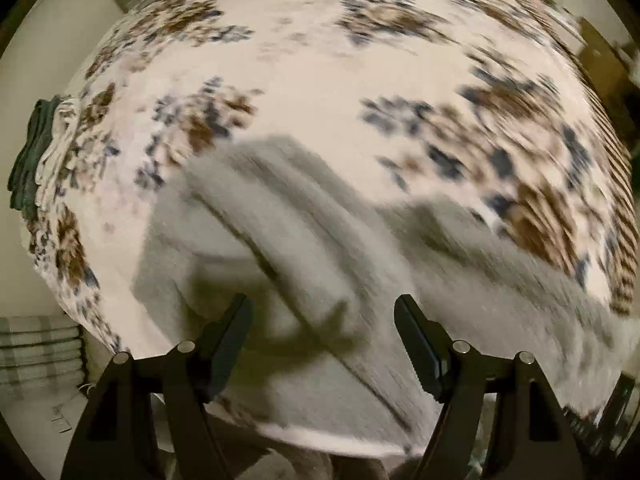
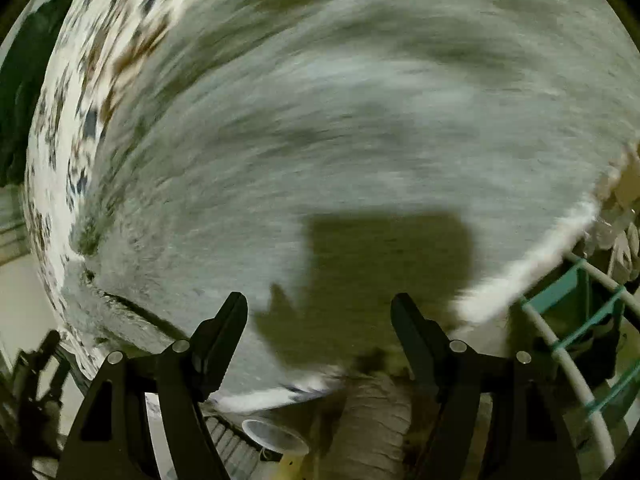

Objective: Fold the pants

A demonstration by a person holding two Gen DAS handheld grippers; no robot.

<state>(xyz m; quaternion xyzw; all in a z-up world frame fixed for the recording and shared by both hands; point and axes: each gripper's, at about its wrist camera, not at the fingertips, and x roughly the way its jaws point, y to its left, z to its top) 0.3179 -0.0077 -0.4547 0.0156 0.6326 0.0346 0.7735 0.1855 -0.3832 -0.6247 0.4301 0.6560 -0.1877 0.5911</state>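
Observation:
Grey pants (image 1: 304,240) lie on a white cloth with brown and blue flower prints (image 1: 304,64), with a fold ridge running down their middle. My left gripper (image 1: 322,304) is open and empty just above the pants' near part. In the right wrist view the grey pants (image 2: 340,128) fill most of the blurred frame. My right gripper (image 2: 320,304) is open and empty above them, and its shadow falls on the fabric.
A dark green folded cloth (image 1: 32,160) lies at the table's far left edge. A checked textile (image 1: 36,344) is below left. A white and teal rack (image 2: 576,320) and a white cup (image 2: 276,438) sit below the table edge.

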